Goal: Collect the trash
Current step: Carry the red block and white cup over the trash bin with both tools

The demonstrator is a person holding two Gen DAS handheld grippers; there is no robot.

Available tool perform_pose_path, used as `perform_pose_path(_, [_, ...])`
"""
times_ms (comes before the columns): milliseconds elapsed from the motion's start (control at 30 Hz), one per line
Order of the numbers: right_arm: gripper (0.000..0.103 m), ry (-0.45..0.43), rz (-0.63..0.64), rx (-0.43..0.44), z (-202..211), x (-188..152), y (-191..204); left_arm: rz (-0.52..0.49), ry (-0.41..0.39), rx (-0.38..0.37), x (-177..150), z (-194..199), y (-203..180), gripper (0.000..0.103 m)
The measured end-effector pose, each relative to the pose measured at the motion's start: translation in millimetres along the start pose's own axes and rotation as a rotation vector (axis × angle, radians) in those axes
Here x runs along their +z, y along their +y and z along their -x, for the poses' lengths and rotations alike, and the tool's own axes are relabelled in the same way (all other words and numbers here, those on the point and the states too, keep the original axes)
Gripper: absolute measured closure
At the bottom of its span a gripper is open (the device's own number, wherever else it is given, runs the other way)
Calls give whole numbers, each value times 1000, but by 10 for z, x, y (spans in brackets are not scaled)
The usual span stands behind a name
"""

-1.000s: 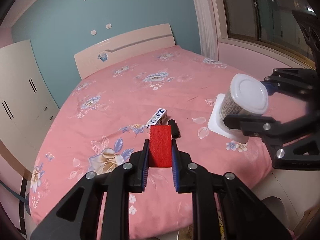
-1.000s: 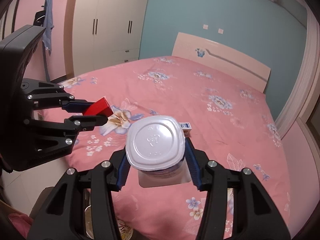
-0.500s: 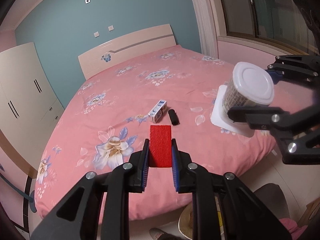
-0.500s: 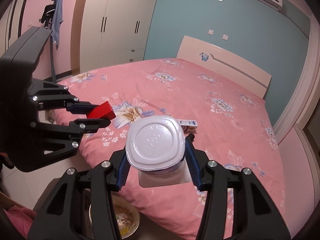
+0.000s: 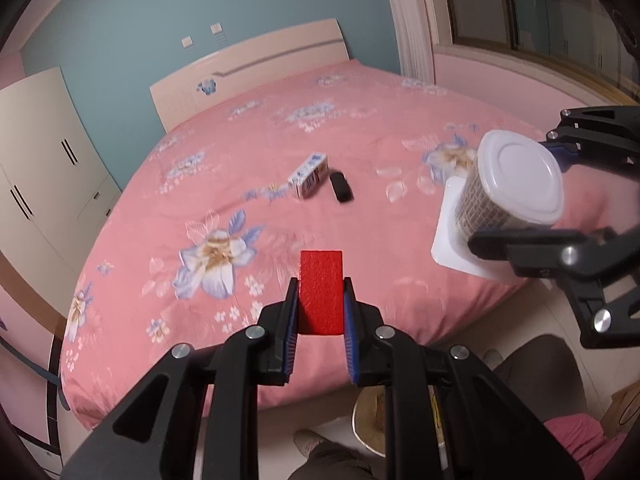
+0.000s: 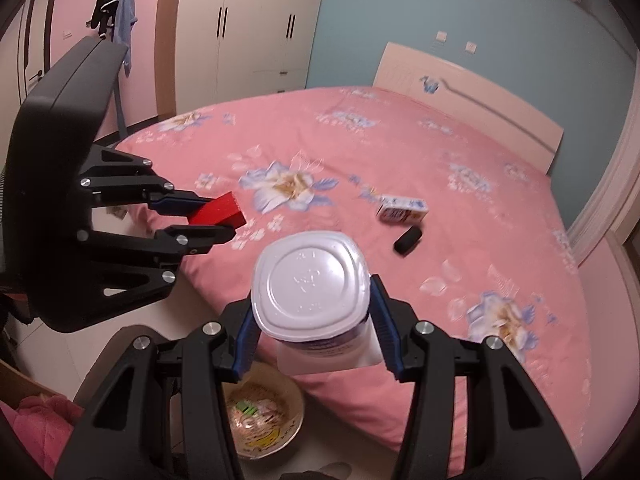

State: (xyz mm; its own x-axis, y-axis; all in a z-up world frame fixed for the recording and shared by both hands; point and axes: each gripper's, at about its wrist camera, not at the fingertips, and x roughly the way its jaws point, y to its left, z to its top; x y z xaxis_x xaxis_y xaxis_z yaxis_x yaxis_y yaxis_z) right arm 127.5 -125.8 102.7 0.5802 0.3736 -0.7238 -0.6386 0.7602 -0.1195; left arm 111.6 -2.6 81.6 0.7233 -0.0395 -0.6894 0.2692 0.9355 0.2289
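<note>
A: Pink floral bed [image 5: 280,216] fills both views. Landmark for everything else: the trash bowl [image 6: 262,416] on the floor at the bed's foot edge, already holding wrappers.

B: Which hand sits nearer that bowl?

A: Right, by my reading. Right gripper [image 6: 314,308] is clamped on the white-lidded cup [image 6: 310,286], lid facing the camera, and the bowl lies directly beneath and slightly left of it. The cup hangs above the bowl's far rim.

B: And the left?

A: Left gripper [image 5: 320,300] is pinched tight on the red block [image 5: 322,292], long axis running straight out along the fingers. From the bowl it sits up and to the left, over the bed's edge rather than over the bowl.

B: Leftovers?

A: Small printed carton [image 5: 308,176] and black cylinder [image 5: 341,187], side by side mid-bed, well beyond the bowl, neither hand near.
</note>
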Motion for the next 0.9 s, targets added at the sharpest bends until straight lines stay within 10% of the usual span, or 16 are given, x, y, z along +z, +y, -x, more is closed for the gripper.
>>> perform_pose_path(900, [52,347,-77,185,-1384,-1387,453,-83,360,-129,-1189,-1290,-626,81])
